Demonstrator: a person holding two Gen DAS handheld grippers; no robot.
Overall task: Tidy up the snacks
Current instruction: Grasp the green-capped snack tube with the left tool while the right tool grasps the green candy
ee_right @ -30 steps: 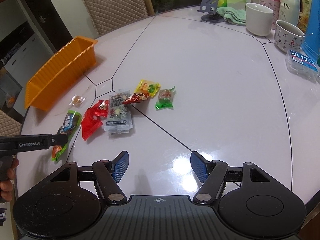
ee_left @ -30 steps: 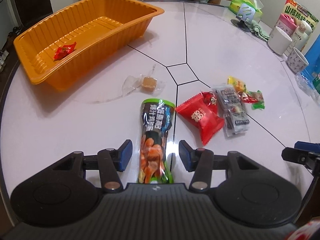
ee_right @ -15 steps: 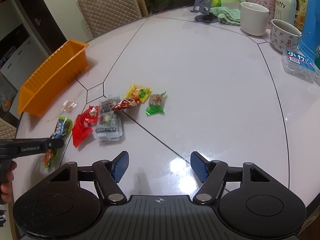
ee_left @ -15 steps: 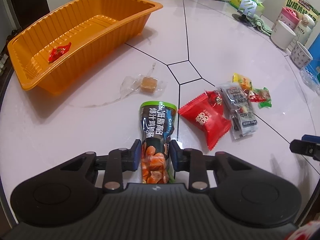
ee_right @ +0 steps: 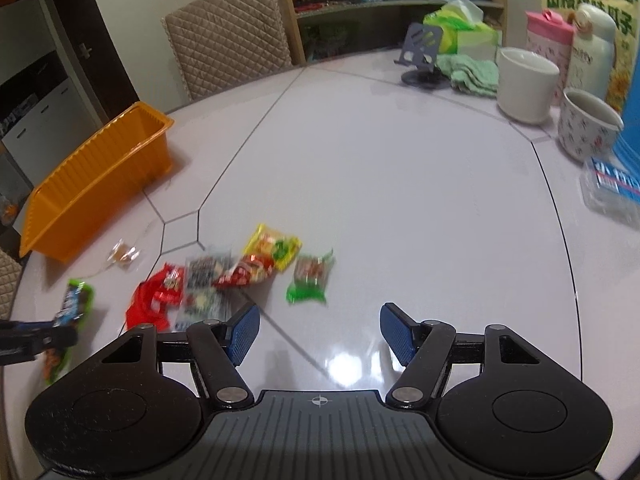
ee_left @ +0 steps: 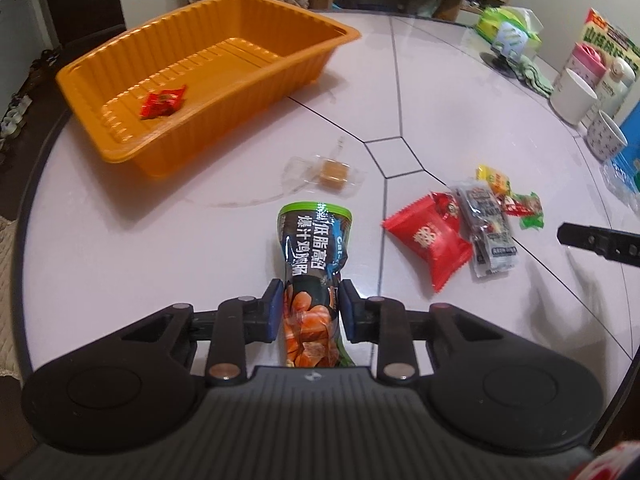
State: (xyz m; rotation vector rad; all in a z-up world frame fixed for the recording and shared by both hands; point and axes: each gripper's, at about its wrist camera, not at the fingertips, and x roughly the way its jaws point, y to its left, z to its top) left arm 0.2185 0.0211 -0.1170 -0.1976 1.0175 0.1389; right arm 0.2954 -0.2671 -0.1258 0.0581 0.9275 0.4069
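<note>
My left gripper (ee_left: 310, 304) is shut on a long dark snack packet with a green top (ee_left: 314, 248) and holds it lifted off the table. The orange tray (ee_left: 280, 68) stands at the far left with one red candy (ee_left: 162, 102) in it. A clear-wrapped brown candy (ee_left: 334, 170) lies in front of the tray. A red packet (ee_left: 430, 238), a grey packet (ee_left: 488, 224) and small yellow, red and green candies (ee_left: 520, 204) lie to the right. My right gripper (ee_right: 318, 332) is open and empty, hovering just behind the green candy (ee_right: 310, 278).
Two white mugs (ee_right: 524, 84), a pink bottle (ee_right: 548, 44), a white bottle, a tissue box (ee_right: 464, 28), a phone stand and a green cloth stand along the table's far right. A clear box (ee_right: 614, 190) sits at the right edge. A padded chair (ee_right: 228, 40) stands behind the table.
My left gripper closed on the dark snack packet and lifted it, pulling back from the table. My right gripper moved forward toward the pile of snacks, staying open.
</note>
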